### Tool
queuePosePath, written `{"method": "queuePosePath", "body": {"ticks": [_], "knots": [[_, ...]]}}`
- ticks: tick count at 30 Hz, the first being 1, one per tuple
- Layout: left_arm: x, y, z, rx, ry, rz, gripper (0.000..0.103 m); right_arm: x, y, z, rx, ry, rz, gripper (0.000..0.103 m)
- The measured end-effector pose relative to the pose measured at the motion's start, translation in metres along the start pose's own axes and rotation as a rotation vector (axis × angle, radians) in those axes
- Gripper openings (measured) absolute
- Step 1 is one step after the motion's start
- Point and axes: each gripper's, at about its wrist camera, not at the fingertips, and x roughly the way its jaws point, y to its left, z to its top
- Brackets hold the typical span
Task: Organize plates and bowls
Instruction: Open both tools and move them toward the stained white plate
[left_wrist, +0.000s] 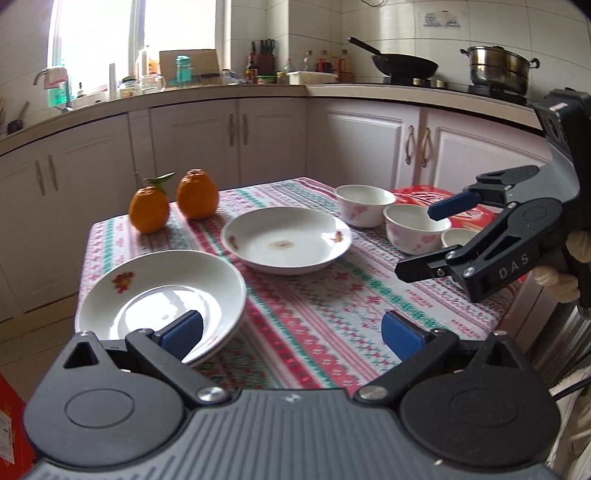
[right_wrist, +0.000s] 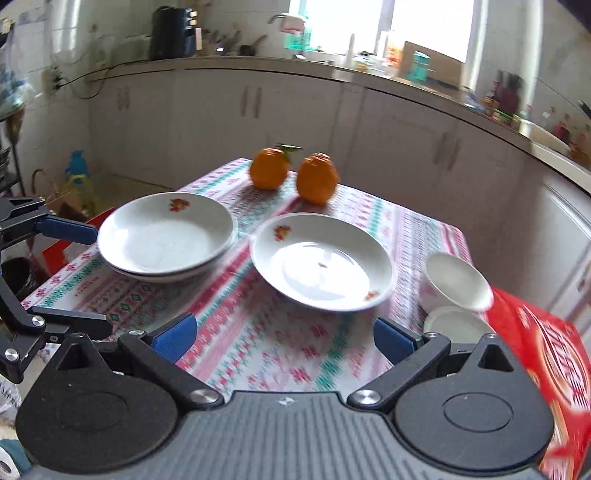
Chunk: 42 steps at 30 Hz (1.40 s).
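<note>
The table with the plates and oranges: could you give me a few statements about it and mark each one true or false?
1. Two oranges sit at the far end of the table. True.
2. The left gripper is clamped on a plate. False: it is open; the stacked plates lie beside one finger.
3. The single plate holds food. False: it shows only a small stain.
4. The bowls stand by a red box. True.
5. The right gripper is open. True.
</note>
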Motion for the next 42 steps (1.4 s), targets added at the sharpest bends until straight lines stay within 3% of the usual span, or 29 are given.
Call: {"method": "queuePosePath", "body": {"ticks": [7,14,18,21,31,34,42], "knots": [[0.023,-0.030,0.001,0.011,0.013,-0.022,0.102,-0.008,-0.030,-0.021,0.103,-0.005,0.003,0.103],[0.074,-0.049,0.004,-0.005,0.093,0.094,0.102,0.004,-0.053,-0.016,0.107,0.003,0.013,0.103],[0.091,-0.054,0.011,-0.035,0.110,0.050,0.102,0.009,-0.063,-0.010,0.101,0.006,0.040,0.103],[0.091,-0.053,0.019,-0.003,0.109,0.049,0.102,0.013,-0.069,-0.005,0.128,0.007,0.064,0.103],[0.075,0.021,0.076,0.144,0.115,0.091,0.102,0.040,-0.049,0.026,0.158,0.007,0.054,0.103],[0.094,0.047,0.093,0.110,0.135,0.026,0.102,0.065,-0.032,0.023,0.139,0.070,0.072,0.103],[0.170,0.073,0.109,0.117,0.230,-0.078,0.102,0.119,-0.007,0.007,0.097,0.163,-0.015,0.103]]}}
